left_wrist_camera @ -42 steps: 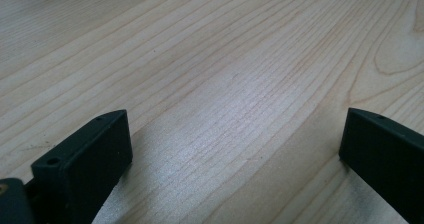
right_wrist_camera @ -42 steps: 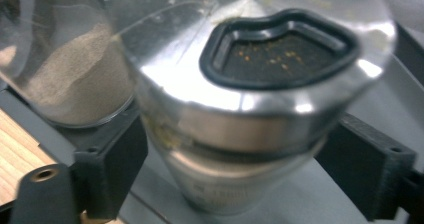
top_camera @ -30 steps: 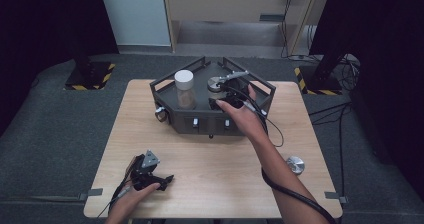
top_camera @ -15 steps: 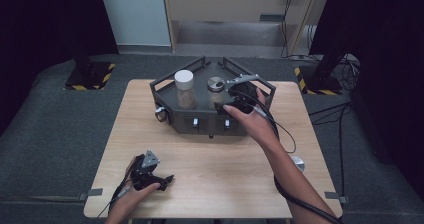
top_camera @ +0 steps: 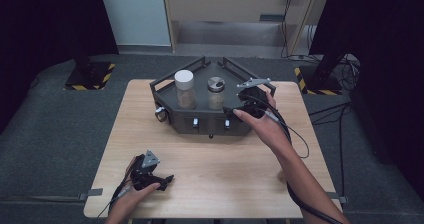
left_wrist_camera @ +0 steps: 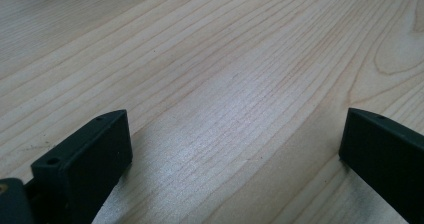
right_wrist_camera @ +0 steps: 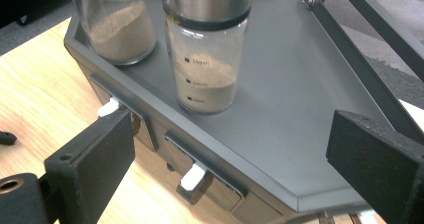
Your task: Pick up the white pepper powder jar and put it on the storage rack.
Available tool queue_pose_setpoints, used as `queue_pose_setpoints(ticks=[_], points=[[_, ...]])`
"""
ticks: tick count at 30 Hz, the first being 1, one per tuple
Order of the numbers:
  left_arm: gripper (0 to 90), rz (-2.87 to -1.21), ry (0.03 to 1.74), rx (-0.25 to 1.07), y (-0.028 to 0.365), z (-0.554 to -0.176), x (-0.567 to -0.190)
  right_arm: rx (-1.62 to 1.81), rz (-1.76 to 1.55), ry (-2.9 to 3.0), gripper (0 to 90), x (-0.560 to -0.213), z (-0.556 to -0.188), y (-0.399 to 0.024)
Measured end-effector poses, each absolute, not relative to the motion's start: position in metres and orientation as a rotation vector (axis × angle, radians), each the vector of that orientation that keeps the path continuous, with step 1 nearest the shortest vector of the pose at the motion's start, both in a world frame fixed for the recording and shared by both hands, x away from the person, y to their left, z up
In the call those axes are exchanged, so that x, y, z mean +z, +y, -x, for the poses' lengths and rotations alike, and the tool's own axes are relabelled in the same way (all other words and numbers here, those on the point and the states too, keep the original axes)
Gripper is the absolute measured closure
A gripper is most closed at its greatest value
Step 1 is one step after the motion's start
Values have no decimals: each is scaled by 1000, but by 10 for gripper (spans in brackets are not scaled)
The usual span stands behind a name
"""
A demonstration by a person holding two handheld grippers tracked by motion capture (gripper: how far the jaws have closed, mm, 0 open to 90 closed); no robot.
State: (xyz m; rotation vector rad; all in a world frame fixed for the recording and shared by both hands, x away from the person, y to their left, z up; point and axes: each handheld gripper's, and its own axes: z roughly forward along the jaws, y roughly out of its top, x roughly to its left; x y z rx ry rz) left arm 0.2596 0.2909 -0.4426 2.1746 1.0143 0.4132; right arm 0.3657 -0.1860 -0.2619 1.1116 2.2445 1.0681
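We hold our right gripper (top_camera: pixel 239 105) over the right front part of a dark grey angular tray (top_camera: pixel 235 81) that stands on the far half of the wooden table (top_camera: pixel 230 174). Its jaws have just been opening and now stand wide apart with nothing between them. In the right gripper view the steel-lidded glass jar (right_wrist_camera: pixel 207 49) stands upright on the tray floor just ahead of the jaws, apart from both, partly filled with pale brown powder and printed with measuring marks. Just beside it, toward the tray's left, stands a second glass jar (right_wrist_camera: pixel 114 21) holding similar powder; in the high view that one wears a white lid (top_camera: pixel 184 77). White-tipped drawer pulls (right_wrist_camera: pixel 193 176) line the tray's front wall. Our left gripper (top_camera: pixel 159 179) rests on the table near the front left corner, well apart from the tray, jaws spread wide over bare wood, gripping nothing.
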Motion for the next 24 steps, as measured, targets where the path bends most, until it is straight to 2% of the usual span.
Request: queue_pose_setpoints(ticks=[24], points=[[0,-2176,1013,413,291,-260,-442,1073,-1118,2247,61,-263,-345,-218]])
